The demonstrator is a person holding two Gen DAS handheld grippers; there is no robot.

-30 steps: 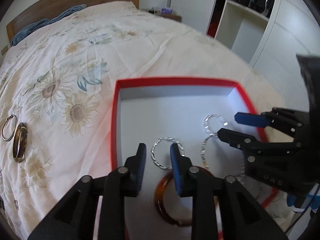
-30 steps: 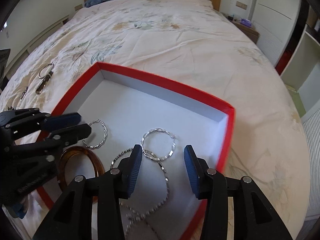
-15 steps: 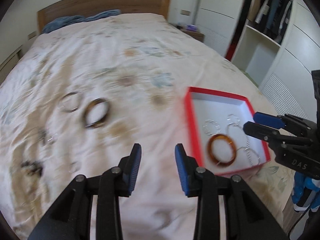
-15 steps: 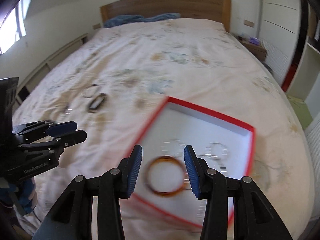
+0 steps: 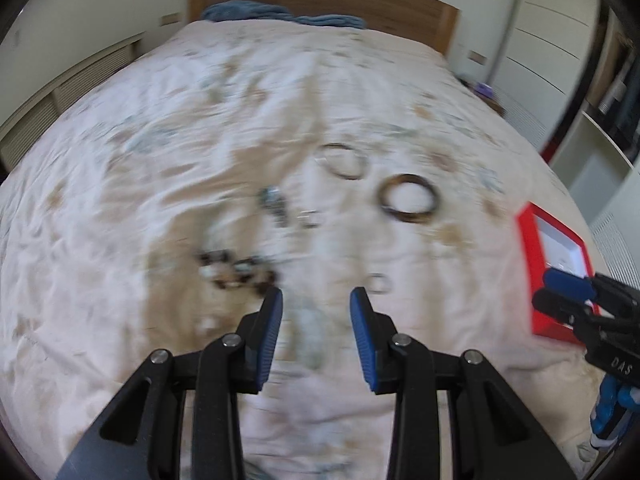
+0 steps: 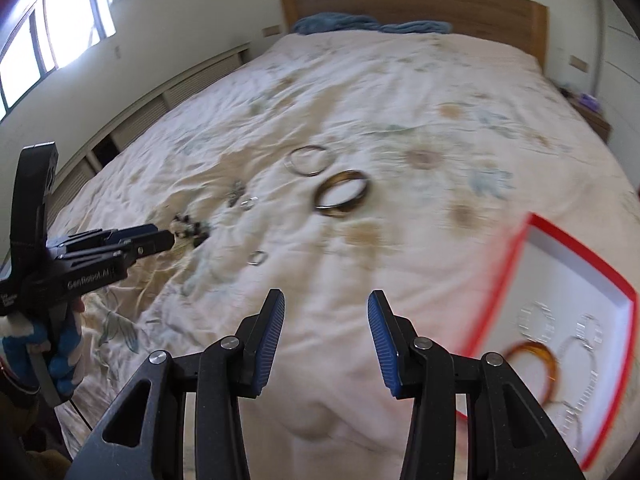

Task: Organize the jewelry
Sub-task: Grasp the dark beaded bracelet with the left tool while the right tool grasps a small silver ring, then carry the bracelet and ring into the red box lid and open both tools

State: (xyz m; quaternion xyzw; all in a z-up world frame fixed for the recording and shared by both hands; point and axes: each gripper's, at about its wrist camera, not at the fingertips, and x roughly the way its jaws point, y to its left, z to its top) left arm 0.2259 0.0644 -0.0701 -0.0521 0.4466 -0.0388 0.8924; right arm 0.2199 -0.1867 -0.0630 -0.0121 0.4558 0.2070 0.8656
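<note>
Nearest us, over bare quilt (image 6: 320, 360), our two grippers hang angled down at the bed. The right gripper (image 6: 326, 338) stands part open, nothing between its blue pads. The left gripper (image 5: 316, 336) is likewise part open and empty; its jaws have just been opening, and no piece lies between them. We judge both are held this way because they have dropped their loads and are free for the next pick.

Just to our right sits the red box (image 6: 600, 264), its white floor already holding an amber bangle (image 6: 532, 364) and several thin silver hoops (image 6: 538, 322), blurred in the right view. From the left view only a corner of the box shows, with the right gripper crossing in front of it.

Ahead of the left gripper lies what remains loose on the quilt. Closest is a small ring (image 5: 378, 283), just beyond its right finger. To the left of that sits a dark beaded bracelet (image 5: 236, 270), close by the tip of the left finger. Further on is a small silvery cluster (image 5: 276, 204); it is too smeared to name. Beyond these lie a dark bangle (image 5: 408, 200) and a thin silver hoop (image 5: 342, 160), near each other but apart.

Nothing blocks the way to any of them; the soft, creased quilt is the only hindrance we foresee. At the far end are the wooden headboard (image 6: 416, 4) and a blue cloth (image 6: 340, 24) bunched against it.
</note>
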